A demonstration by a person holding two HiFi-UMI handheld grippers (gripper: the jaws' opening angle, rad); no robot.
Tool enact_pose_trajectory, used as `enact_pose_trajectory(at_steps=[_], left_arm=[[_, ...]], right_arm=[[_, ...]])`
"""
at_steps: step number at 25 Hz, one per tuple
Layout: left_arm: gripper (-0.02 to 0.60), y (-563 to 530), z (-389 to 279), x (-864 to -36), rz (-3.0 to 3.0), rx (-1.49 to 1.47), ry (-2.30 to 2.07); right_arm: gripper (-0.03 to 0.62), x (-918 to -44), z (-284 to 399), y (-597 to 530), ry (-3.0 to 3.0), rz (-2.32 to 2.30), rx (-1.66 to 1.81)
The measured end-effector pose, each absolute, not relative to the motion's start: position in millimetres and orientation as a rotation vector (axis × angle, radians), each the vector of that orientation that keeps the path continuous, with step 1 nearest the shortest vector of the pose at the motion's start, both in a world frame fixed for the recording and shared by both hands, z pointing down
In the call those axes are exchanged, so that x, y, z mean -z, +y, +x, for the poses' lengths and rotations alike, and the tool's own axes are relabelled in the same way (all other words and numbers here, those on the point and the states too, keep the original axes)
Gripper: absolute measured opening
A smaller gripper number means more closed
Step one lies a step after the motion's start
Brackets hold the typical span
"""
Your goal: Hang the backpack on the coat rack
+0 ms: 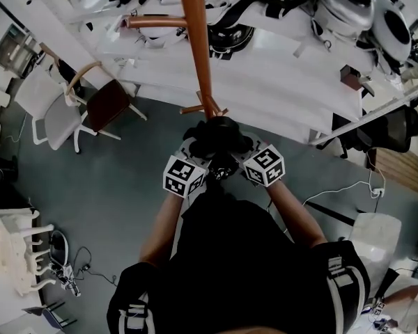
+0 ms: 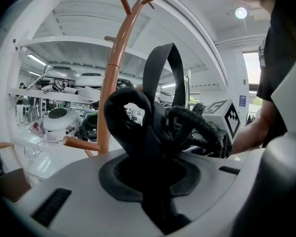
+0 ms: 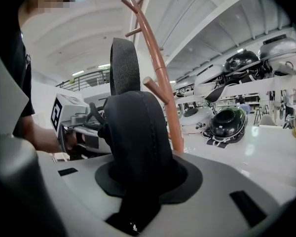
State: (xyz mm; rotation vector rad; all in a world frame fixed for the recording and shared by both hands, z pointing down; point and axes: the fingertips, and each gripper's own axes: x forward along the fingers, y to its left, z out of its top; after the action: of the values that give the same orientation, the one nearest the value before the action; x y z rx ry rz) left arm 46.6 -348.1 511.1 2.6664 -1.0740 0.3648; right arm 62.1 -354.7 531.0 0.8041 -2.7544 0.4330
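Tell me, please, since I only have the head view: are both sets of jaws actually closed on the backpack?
Observer: Yes. In the left gripper view, the left gripper's jaws clamp a black padded strap of the backpack.
Operator: And the right one?
Observer: The right gripper likewise clamps a broad padded strap.
Operator: Is the hanging loop on a peg yet?
Observer: No; the webbing loop stands upright, with no peg of the coat rack through it.
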Motion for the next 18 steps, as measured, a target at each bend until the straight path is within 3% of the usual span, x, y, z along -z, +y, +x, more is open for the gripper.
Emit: enact_pose_trajectory(at_steps=[18], left_arm=[[0.091, -394.0, 28.6, -531.2, 2.637, -0.402, -1.040]], right_arm=[[0.133, -551.4, 44.5, -400.4, -2.725, 0.834, -0.509]])
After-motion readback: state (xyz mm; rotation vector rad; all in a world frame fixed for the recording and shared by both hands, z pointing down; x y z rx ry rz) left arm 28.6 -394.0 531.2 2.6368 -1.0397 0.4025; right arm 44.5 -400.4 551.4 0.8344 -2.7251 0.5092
